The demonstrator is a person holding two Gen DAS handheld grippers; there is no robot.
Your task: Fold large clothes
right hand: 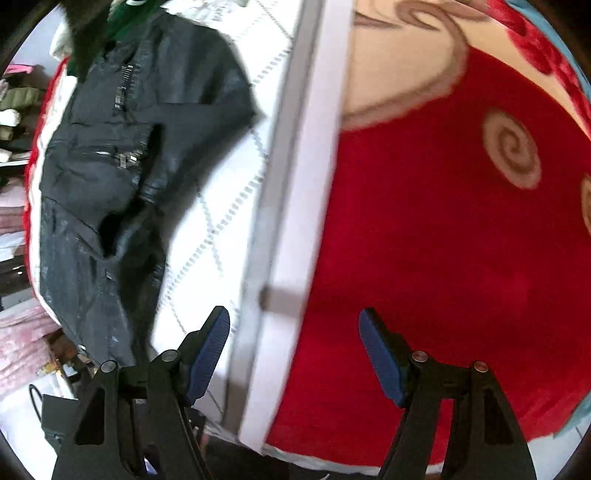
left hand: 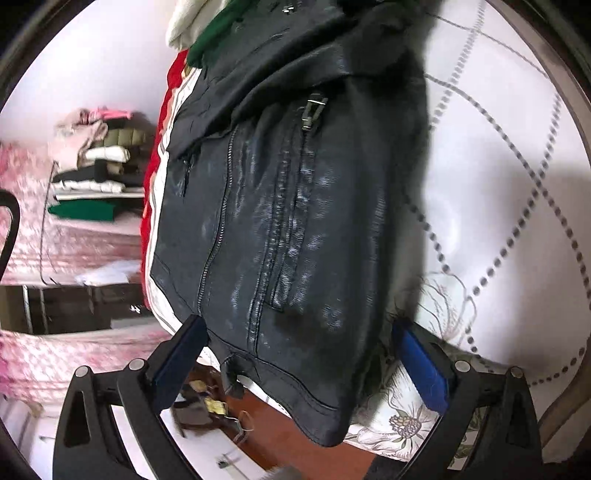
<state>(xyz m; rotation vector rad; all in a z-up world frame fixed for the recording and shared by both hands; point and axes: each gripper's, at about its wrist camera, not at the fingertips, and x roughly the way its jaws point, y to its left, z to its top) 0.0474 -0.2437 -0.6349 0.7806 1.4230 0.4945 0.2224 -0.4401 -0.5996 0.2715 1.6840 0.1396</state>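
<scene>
My left gripper (left hand: 297, 354) is spread wide, w/ the hem of the black jacket (left hand: 280, 221) lying between its blue pads (left hand: 424, 369). The pads sit at either side of the fabric, not pinched on it, so nothing is held. The jacket lies flat on the mattress (left hand: 498, 184), white w/ a grey dotted diamond pattern. Its zips and a metal buckle (left hand: 314, 109) face up, and one sleeve (right hand: 199, 85) spreads out toward the mattress edge in the right view. Under the jacket's far side there's a red and white cloth (left hand: 157, 206); at the collar end, a green garment (left hand: 218, 33) and something cream (left hand: 184, 22).

My right gripper (right hand: 295, 350) is open just as wide, holding nothing. It hangs over the pale bed frame edge (right hand: 295, 184), w/ a red rug (right hand: 443, 277) w/ tan swirls beyond it.

Rest of the room: a stack of folded clothes (left hand: 99, 158) sits against the pale wall in the left view, on a pink patterned cover (left hand: 74, 243). A flower-print cloth (left hand: 402, 424) shows by the jacket's near corner, and brown floor (left hand: 295, 435) w/ small clutter under it. Edges of both views are blurred, so can't make out the clutter.
</scene>
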